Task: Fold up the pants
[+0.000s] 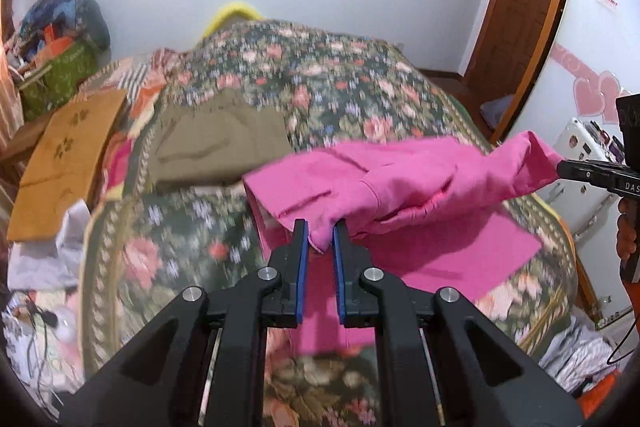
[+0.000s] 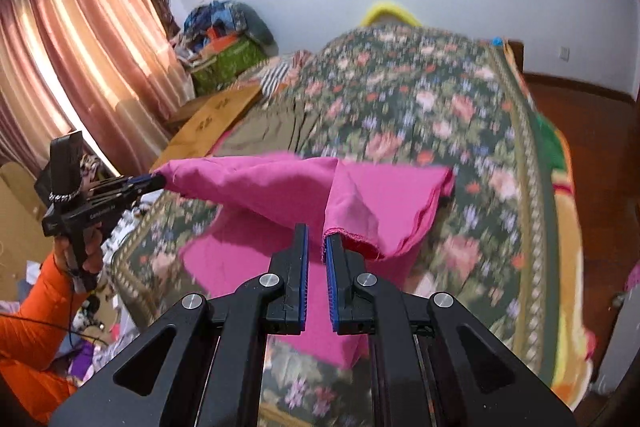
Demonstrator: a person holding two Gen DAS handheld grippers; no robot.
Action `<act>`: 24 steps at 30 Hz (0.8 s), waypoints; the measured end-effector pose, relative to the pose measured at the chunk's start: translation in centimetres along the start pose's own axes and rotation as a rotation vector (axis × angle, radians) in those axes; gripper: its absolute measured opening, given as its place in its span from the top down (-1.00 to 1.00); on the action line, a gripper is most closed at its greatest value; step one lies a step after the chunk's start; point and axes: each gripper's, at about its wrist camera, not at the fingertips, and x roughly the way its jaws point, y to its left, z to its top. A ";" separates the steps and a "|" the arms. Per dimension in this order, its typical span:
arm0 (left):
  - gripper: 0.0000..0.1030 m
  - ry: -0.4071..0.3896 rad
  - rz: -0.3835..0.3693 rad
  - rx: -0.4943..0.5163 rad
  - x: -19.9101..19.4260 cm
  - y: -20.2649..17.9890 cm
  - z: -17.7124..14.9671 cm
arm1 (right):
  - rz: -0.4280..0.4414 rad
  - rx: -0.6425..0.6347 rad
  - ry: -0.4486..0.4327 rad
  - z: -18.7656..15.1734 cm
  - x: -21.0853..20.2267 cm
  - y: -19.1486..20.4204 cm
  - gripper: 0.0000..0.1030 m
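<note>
Because the pink pants (image 1: 404,179) are thin, limp cloth, they sag between the two holds and should weigh little; hems or corners look the safest places to pinch. The left gripper (image 1: 320,235) nips one bunched edge between its blue pads, and the right gripper (image 2: 316,241) nips another corner, so the upper layer hangs off the bed while the rest lies flat just below both tools. Beyond the fingertips spreads a floral bedspread (image 1: 360,75), soft and unlikely to snag, with an olive garment (image 1: 216,147) farther ahead. Curtains (image 2: 80,47) hang left of the right tool.
</note>
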 end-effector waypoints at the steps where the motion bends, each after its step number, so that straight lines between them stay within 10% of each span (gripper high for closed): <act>1: 0.79 0.021 -0.001 -0.003 0.4 0.1 -0.9 | 0.005 0.005 0.013 -0.5 0.2 0.0 0.86; 24: 0.78 0.174 0.053 -0.094 3.1 2.2 -8.2 | -0.128 0.162 0.128 -8.3 1.4 -3.5 0.85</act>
